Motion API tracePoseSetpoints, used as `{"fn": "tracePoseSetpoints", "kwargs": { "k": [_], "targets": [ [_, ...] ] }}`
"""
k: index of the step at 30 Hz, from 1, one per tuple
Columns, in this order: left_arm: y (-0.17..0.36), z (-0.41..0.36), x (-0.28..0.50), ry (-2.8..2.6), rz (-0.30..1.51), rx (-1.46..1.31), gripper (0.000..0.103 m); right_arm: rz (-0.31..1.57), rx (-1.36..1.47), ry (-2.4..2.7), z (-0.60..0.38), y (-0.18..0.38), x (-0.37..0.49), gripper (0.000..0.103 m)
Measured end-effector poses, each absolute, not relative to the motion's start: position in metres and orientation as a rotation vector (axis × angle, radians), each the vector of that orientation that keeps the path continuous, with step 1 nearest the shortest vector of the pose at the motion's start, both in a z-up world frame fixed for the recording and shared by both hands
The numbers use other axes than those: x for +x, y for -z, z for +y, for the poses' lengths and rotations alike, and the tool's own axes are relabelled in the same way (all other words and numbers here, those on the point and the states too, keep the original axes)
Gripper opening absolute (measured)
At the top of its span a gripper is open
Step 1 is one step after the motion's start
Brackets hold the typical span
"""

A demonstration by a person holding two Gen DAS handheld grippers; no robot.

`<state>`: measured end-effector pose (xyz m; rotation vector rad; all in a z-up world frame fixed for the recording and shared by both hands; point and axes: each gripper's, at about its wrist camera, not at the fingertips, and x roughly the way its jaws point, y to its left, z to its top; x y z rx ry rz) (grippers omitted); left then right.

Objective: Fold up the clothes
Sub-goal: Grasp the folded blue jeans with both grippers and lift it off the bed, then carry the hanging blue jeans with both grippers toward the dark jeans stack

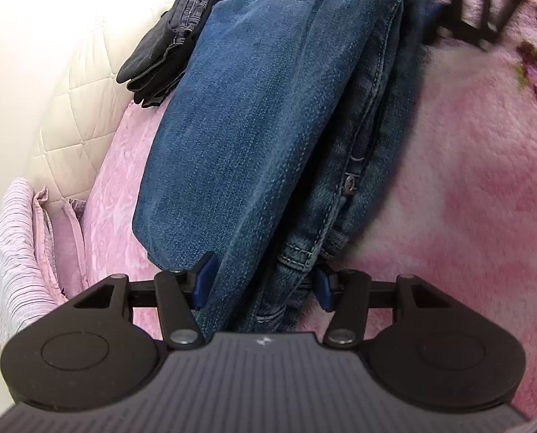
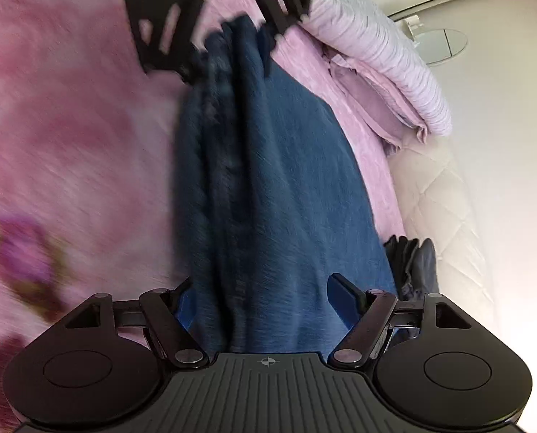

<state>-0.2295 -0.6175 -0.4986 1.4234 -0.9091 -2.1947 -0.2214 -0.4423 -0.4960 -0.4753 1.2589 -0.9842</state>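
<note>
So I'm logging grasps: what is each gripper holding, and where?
Both hold the folded blue jeans, one at each end: left gripper at the waistband end, right gripper at the opposite end.

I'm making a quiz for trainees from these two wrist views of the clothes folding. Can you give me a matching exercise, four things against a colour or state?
Things:
1. jeans
2. dark garment
3. blanket
4. left tool

Descriptions:
A. pink and fluffy, with a flower pattern
B. blue denim, folded lengthwise, stretched between the two tools
C. charcoal, bunched beside the jeans near the quilted cream edge
D. blue pads on either side of one end of the denim

Pairs: 1-B, 2-C, 3-A, 4-D
</note>
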Motion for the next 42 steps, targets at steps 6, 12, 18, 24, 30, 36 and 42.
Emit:
{"fn": "tracePoseSetpoints", "kwargs": {
  "k": [6, 12, 18, 24, 30, 36, 42],
  "targets": [
    [0.477, -0.606, -0.231, 2.188, -0.921, 1.481, 0.046, 1.284, -0.489, 0.899, -0.445, 0.477, -0.238, 0.035],
    [0.440, -0.593, -0.234, 2.207, -0.901, 1.529, 0.043, 1.308, -0.456, 0.834, -0.455, 0.427, -0.251, 0.029],
    [0.404, -0.579, -0.236, 2.224, -0.881, 1.577, 0.042, 1.324, -0.449, 0.783, -0.441, 0.387, -0.263, 0.026],
    [0.366, -0.555, -0.238, 2.230, -0.863, 1.626, 0.042, 1.344, -0.423, 0.759, -0.411, 0.356, -0.266, 0.025],
    [0.326, -0.522, -0.230, 2.242, -0.858, 1.651, 0.041, 1.350, -0.398, 0.751, -0.376, 0.316, -0.268, 0.025],
    [0.296, -0.490, -0.218, 2.248, -0.828, 1.663, 0.041, 1.354, -0.362, 0.724, -0.345, 0.281, -0.267, 0.025],
    [0.273, -0.472, -0.206, 2.236, -0.805, 1.654, 0.041, 1.347, -0.384, 0.705, -0.320, 0.257, -0.263, 0.025]
  ]
}}
